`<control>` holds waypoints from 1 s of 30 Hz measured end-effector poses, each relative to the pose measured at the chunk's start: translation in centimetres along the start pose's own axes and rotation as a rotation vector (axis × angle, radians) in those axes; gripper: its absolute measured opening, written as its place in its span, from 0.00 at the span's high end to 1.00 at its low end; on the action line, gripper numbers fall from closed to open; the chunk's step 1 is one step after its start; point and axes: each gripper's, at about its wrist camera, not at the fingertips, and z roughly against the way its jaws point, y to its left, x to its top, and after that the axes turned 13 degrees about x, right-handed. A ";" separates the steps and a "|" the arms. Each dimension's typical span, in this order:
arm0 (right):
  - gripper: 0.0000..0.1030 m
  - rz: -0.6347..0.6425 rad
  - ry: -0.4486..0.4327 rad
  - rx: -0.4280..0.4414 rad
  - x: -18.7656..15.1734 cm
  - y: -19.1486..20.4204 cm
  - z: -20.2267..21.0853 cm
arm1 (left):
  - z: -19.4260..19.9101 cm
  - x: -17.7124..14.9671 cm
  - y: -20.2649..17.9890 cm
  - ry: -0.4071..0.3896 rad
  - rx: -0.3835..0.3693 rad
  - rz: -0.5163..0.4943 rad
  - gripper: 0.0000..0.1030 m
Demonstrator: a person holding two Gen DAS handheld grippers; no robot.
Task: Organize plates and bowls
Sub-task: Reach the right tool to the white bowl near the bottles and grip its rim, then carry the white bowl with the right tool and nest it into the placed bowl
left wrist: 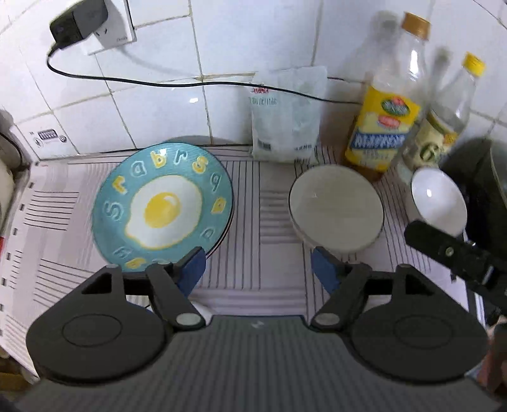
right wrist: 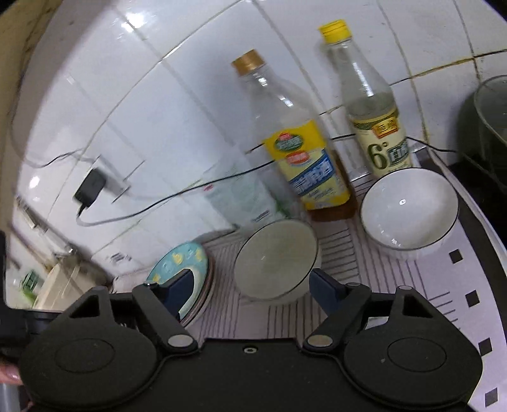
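A teal plate with a fried-egg picture [left wrist: 163, 202] lies on the striped mat, stacked on another plate whose rim shows beneath it. It also shows in the right wrist view [right wrist: 177, 261]. A grey-white bowl [left wrist: 336, 207] [right wrist: 275, 258] sits to its right, and a white bowl [left wrist: 439, 198] [right wrist: 408, 210] further right. My left gripper [left wrist: 257, 269] is open and empty, above the mat between plate and grey-white bowl. My right gripper [right wrist: 250, 290] is open and empty, its jaws either side of the grey-white bowl's near rim. Its body shows in the left wrist view [left wrist: 456, 253].
Two bottles [left wrist: 391, 104] [left wrist: 446, 117] and a white bag [left wrist: 286, 117] stand against the tiled wall. A charger [left wrist: 79, 22] with a black cable hangs from the socket. A dark pot [right wrist: 488, 126] stands at the far right. The striped mat [left wrist: 259, 177] covers the counter.
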 end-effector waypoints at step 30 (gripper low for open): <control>0.85 -0.334 -0.047 -0.187 -1.8 -7.7 -8.3 | -10.6 2.3 -4.8 0.213 -0.154 0.064 0.85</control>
